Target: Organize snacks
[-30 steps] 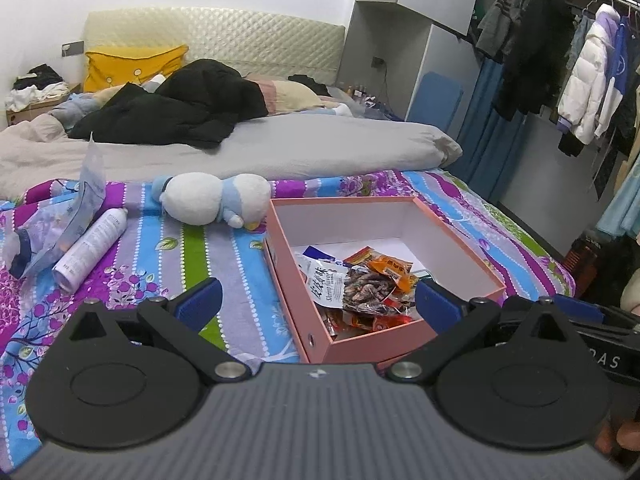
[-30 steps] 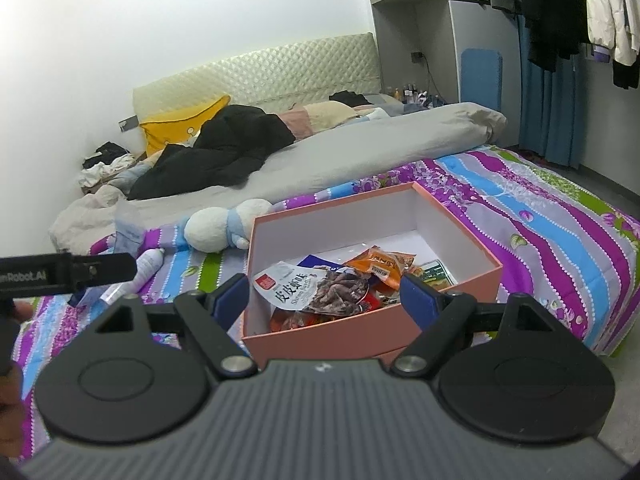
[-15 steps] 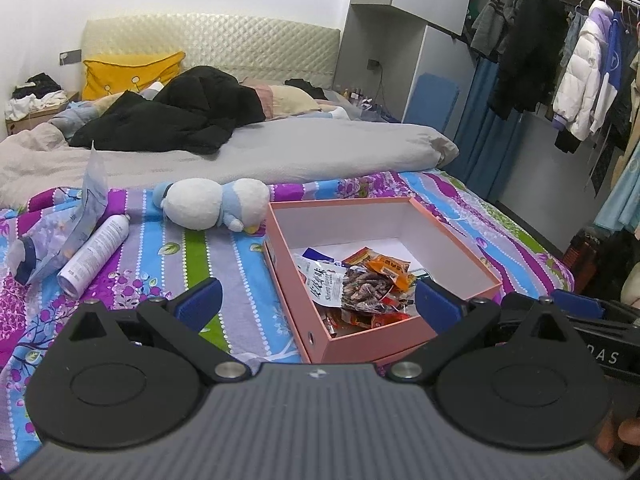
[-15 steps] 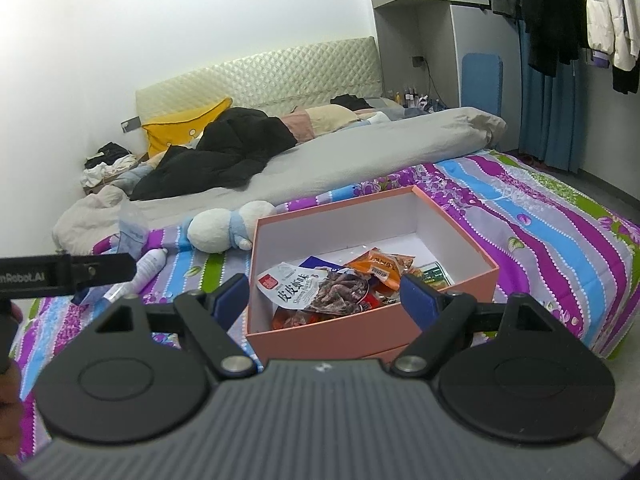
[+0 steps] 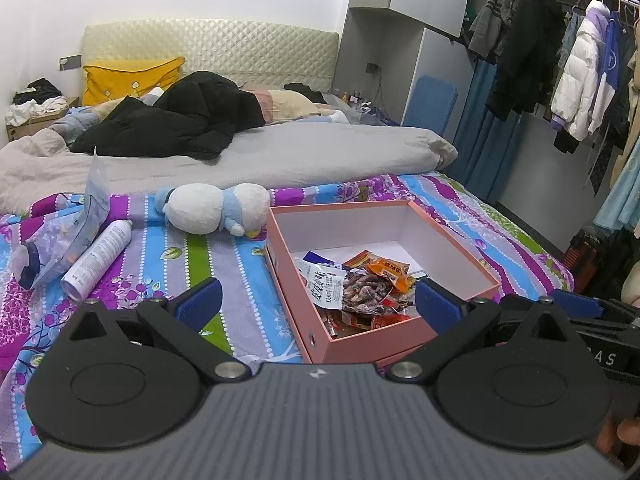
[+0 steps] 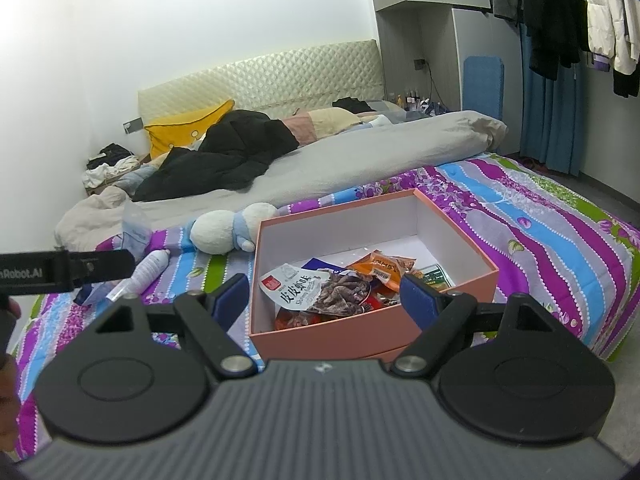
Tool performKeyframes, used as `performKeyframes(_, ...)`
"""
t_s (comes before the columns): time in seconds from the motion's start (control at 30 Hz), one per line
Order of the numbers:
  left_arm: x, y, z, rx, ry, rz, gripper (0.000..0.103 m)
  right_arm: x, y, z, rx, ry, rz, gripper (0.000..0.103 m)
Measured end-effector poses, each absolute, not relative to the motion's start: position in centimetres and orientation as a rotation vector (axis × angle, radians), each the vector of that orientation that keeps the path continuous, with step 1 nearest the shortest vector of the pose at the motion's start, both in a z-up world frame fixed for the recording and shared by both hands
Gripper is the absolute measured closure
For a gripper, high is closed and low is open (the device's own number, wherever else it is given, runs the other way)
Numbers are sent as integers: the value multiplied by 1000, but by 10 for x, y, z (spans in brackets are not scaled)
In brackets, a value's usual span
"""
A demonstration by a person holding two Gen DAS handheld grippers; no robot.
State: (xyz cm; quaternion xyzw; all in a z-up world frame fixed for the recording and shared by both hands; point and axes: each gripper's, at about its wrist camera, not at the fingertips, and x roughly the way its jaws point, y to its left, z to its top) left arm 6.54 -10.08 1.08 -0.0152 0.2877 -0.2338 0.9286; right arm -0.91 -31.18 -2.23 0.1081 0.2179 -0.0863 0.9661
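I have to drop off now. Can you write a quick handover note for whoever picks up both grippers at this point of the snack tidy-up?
Left gripper: open, empty, held short of the box.
Right gripper: open, empty, facing the box's near wall.
Pink box: on the striped bedspread, lid off.
Snack packets: piled in the near part of the box; far part bare.
Outside the box: plush toy, white spray can, clear plastic bag; whether it holds snacks is unclear.
Done: visible snacks are boxed.
Left: check that bag; no lid in view.

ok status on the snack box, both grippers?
Left gripper open, empty. Right gripper open, empty. Snack packets piled in pink box on bed. Nothing blocking the box.
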Motion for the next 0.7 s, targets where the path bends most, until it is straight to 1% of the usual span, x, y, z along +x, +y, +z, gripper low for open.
performKeyframes(0.7, 63, -99, 10, -26, 592, -472, 0, -9, -310, -21, 219, 445, -170, 19)
